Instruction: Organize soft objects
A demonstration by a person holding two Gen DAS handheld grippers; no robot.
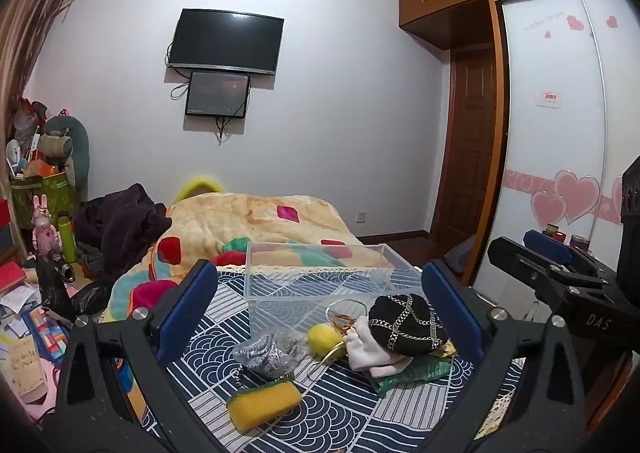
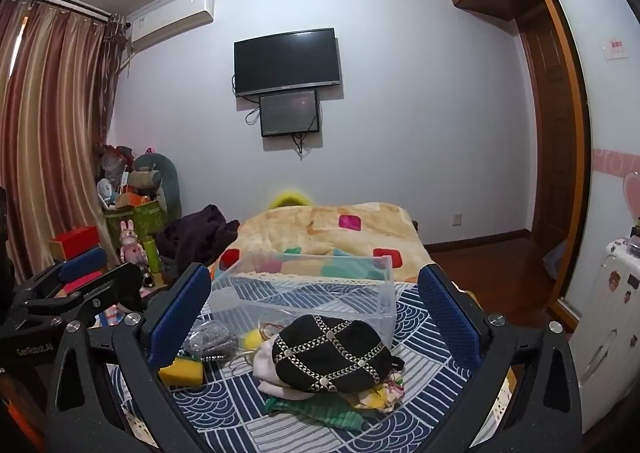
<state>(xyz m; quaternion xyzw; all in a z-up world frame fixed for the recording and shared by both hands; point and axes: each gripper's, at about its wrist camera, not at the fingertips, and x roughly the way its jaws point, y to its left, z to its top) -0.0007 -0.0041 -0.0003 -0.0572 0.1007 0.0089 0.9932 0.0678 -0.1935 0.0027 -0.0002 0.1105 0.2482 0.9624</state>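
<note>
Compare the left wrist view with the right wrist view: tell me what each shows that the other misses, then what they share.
Only the left wrist view shows the pink heart decals on the sliding wardrobe door, and the right gripper at its edge.

Only the right wrist view shows the striped curtains, the white suitcase and the left gripper from the side.

Both show the clear plastic bin, black chain-patterned pouch, yellow sponge, yellow ball, and wall TV.

Black chain-patterned pouch (image 2: 332, 353), yellow sponge (image 1: 264, 405); perhaps green cloth (image 2: 320, 413)
</note>
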